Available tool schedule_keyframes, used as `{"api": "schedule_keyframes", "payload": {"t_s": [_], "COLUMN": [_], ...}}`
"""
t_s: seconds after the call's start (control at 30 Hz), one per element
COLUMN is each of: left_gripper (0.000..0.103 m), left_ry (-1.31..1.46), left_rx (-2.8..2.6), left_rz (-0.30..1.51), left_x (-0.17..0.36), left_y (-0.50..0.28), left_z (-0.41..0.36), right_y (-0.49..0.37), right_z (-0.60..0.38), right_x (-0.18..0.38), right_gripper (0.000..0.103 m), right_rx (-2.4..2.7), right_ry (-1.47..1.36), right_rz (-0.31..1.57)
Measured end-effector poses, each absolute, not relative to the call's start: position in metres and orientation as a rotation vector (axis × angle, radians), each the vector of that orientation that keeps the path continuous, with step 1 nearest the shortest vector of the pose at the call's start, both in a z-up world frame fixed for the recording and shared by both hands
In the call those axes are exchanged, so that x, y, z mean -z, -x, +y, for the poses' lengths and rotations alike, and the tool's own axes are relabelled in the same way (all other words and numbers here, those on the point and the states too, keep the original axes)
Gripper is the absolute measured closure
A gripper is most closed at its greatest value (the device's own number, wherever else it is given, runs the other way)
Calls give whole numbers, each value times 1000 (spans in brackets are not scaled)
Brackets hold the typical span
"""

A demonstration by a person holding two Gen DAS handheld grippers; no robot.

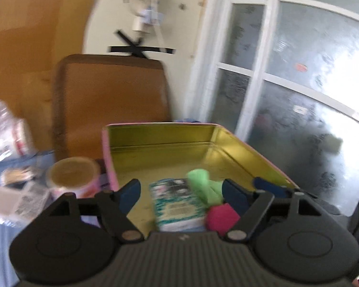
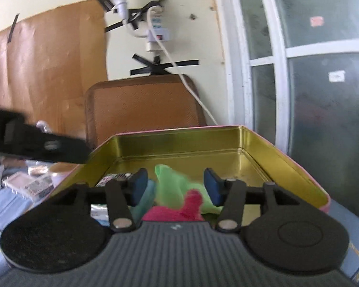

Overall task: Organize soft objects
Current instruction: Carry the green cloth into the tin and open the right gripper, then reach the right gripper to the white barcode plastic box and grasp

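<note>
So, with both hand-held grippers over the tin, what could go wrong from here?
1. The green cloth lies loose between the open fingers of the right hand-held gripper, on the pink cloth; closing might catch both.
2. The left hand-held gripper is open over the patterned packet, so it may grab that instead.
3. Both work in one gold tin; they could collide.

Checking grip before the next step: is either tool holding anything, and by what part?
Neither. Left tool and right tool hang open over the tin; the green cloth lies loose.
</note>
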State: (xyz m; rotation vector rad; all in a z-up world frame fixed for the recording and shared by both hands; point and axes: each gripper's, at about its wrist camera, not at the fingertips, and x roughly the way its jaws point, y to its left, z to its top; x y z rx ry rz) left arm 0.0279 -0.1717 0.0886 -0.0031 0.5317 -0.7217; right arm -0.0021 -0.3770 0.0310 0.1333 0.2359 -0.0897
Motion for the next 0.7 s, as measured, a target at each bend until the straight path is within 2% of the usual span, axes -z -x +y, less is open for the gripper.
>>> {"api": "schedule_keyframes", "payload": {"t_s": [0.3,0.5,0.7], "left_gripper": [26,26,28], "left_ry": [133,145,127], "left_rx": [477,179,62], "left_rz": [599,621,630], "left_x": [-56,-31,-11], "left_y": [-29,-29,-27], "left_z": [-46,44,79], "right_y": [30,12,-28], "right_z": [-328,-257,-215], "right_x": [-47,-38,-22], "right_gripper": [47,47,47], "right_rx": [-102,-355,-456], "right_ry": [-100,-26,-37], "right_rz": [97,204,359]}}
